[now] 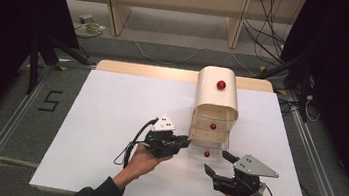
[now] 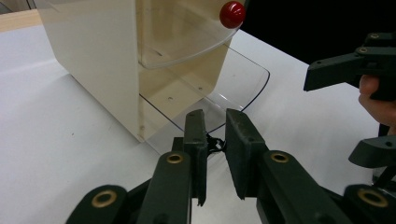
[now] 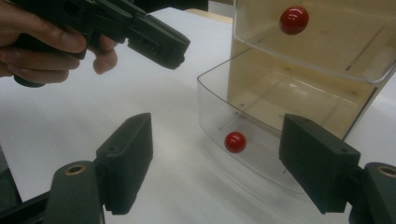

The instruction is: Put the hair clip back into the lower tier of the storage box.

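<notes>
**On the desk: bottom drawer pulled out, two tools at its front**

On the white desk (image 1: 109,120), right of centre and toward the far side, stands a cream drawer cabinet (image 1: 217,95) with a rounded top and clear plastic drawers, each with a red knob. The top knob (image 1: 221,85) sits on the cabinet's upper face. The middle drawer (image 3: 317,42) is pushed in. The bottom drawer (image 3: 261,140) is pulled out toward the near edge, its clear front curved, its red knob (image 3: 235,142) at the middle of that front.

The right tool (image 1: 218,165) is held near the right near corner of the desk, just right of the open drawer's front; its jaws stand wide apart with nothing between them, the drawer's knob seen between them farther off.

The left tool (image 1: 186,142) is held just left of the drawer's front corner. Its jaws are drawn in narrow, as close as they get, gripping nothing; their tips lie just beside the drawer's clear rim.
</notes>
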The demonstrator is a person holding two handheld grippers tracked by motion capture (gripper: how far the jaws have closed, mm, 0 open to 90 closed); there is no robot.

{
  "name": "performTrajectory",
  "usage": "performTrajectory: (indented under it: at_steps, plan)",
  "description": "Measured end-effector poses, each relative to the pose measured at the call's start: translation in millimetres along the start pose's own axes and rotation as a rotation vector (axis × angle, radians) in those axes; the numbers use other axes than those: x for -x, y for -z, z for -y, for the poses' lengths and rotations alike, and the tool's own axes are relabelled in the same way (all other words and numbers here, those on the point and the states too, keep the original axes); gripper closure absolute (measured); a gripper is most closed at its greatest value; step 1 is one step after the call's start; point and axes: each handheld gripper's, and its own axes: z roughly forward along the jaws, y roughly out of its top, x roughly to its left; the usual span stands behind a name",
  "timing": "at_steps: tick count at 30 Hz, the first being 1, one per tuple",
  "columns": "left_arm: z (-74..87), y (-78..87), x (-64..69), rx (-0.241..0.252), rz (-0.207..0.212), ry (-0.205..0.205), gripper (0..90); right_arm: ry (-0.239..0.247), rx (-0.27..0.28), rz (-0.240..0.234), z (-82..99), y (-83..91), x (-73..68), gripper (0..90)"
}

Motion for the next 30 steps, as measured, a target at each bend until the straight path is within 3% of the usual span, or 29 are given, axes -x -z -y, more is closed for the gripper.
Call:
performTrajectory:
  at_steps: [18, 30]
  plan:
    - [-10.0, -12.1, 3.3, 0.016, 0.002, -0.011, 78.4, 0.002, -0.006, 0.0, 0.0, 0.3, 0.2, 26.9]
    - [-17.8, -23.5, 4.8, -0.001, 0.002, -0.021, 78.3, -0.001, -0.007, 0.001, 0.1, 0.6, 0.3, 26.9]
